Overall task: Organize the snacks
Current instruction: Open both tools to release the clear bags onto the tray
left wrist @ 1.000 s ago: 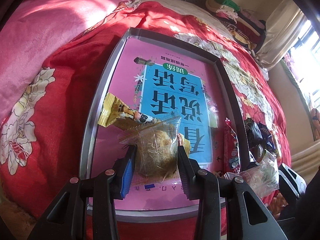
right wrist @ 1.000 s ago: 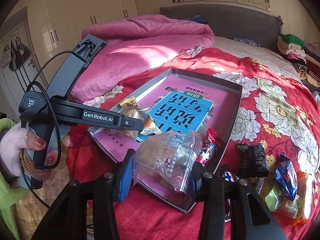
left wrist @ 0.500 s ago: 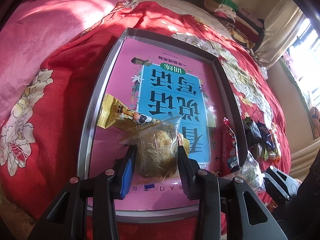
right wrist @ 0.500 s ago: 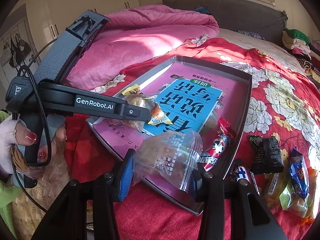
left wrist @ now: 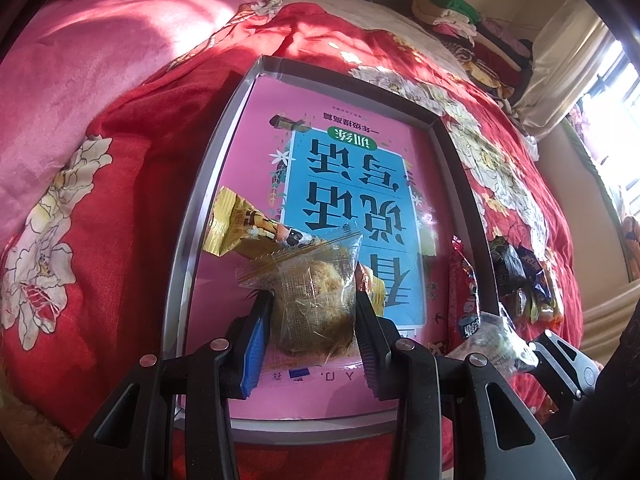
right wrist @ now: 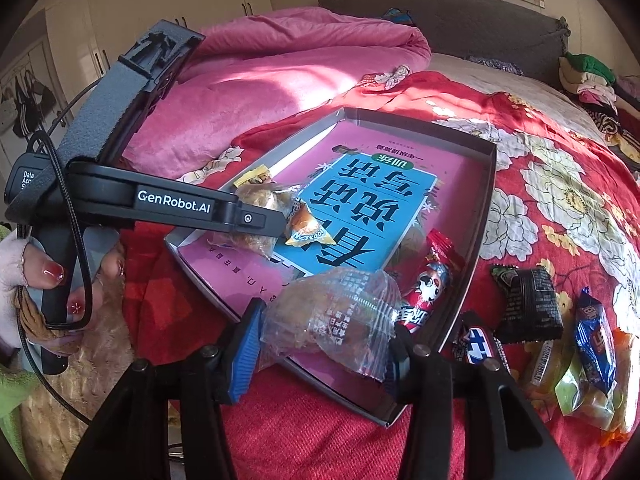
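The left gripper (left wrist: 314,316) is closed on a clear packet (left wrist: 316,296) holding a crumbly brown pastry. The packet stands upright between the jaws, its long axis running away from the camera, its crimped top edge pointing toward the far end of the tray (left wrist: 188,240). It hangs over the tray's near left corner, over a pink book (left wrist: 344,184) with a blue panel that lines the tray floor. Just behind it lies a yellow wrapper (left wrist: 236,224), its long axis slanting from the tray's left wall toward the middle.

The right gripper (right wrist: 324,330) is closed on a second clear bag (right wrist: 332,316), crumpled, printed with dark lettering, with a brownish cake inside. This bag lies crosswise between the jaws, over the tray's near right edge (right wrist: 468,292). Whether it touches the rim is hard to tell through the plastic.

A red wrapper (right wrist: 432,280) lies inside the tray along the right wall, pointing lengthwise down the tray. Outside, on the red flowered quilt (right wrist: 560,184), sit a black packet (right wrist: 528,304), a blue wrapper (right wrist: 596,340) and some green ones (right wrist: 580,392).
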`<state>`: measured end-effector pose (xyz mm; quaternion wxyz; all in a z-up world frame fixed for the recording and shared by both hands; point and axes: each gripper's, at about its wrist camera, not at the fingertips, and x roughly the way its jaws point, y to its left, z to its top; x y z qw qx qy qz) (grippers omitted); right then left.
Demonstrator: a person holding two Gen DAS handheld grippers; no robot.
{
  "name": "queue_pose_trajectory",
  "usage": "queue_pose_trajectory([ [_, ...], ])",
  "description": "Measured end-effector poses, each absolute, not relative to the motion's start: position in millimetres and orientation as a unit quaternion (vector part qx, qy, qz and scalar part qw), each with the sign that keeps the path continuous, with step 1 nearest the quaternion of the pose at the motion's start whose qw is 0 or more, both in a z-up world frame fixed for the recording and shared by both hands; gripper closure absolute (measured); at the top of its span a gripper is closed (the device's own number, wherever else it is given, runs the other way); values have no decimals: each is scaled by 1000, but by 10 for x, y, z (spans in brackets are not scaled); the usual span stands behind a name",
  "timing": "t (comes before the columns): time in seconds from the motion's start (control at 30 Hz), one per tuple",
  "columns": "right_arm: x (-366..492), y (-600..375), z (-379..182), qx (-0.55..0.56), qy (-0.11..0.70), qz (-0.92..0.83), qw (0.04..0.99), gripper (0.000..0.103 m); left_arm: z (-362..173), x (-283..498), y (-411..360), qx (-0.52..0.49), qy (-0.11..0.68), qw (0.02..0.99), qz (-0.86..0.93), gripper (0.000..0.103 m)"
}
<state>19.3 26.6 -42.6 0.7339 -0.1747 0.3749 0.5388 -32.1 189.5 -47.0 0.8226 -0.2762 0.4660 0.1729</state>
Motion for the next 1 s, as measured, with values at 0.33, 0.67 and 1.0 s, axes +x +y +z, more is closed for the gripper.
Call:
queue_pose_trajectory([
  [0.33, 212, 186, -372, -183, 360, 522, 751, 46, -460, -318, 1898, -272, 468, 822, 175, 61],
  [0.67, 249, 104, -320, -175, 353, 515, 761, 43, -427, -323, 1899, -269, 464, 825, 179, 58],
  [1.0, 300, 29, -276, -163, 349, 505, 772, 39, -252, -336, 1844, -270, 424, 850, 157, 49],
])
